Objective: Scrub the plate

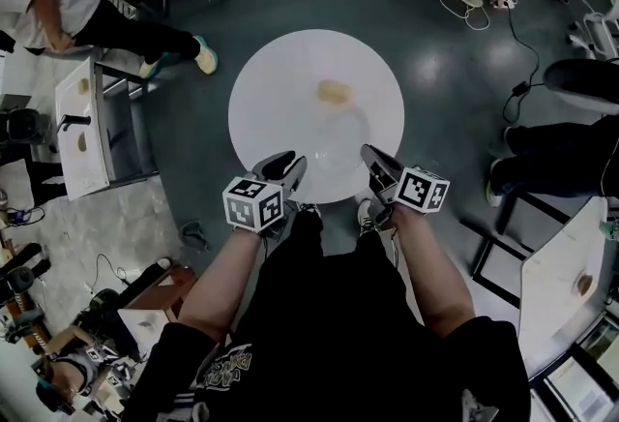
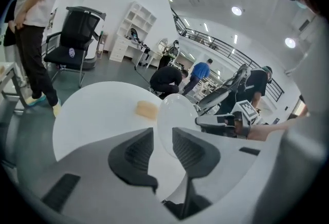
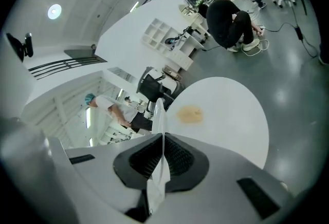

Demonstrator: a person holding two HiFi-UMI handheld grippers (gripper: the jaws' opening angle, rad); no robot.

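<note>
A pale, see-through plate (image 1: 340, 134) is lifted over the near side of the round white table (image 1: 276, 72). My right gripper (image 1: 373, 157) is shut on its right rim; in the right gripper view the plate (image 3: 159, 115) stands edge-on, pinched between the pads. My left gripper (image 1: 288, 165) is at the plate's left rim with its jaws open. In the left gripper view the plate (image 2: 177, 115) reaches down into the gap and the pads do not press on it. A tan sponge (image 1: 334, 93) lies on the table beyond the plate.
A person in a white top (image 1: 58, 9) stands by a desk (image 1: 82, 130) at the left. Others sit at the top right, with cables (image 1: 522, 52) on the floor. A black office chair (image 2: 77, 38) stands beyond the table, and another white desk (image 1: 571, 285) is at the right.
</note>
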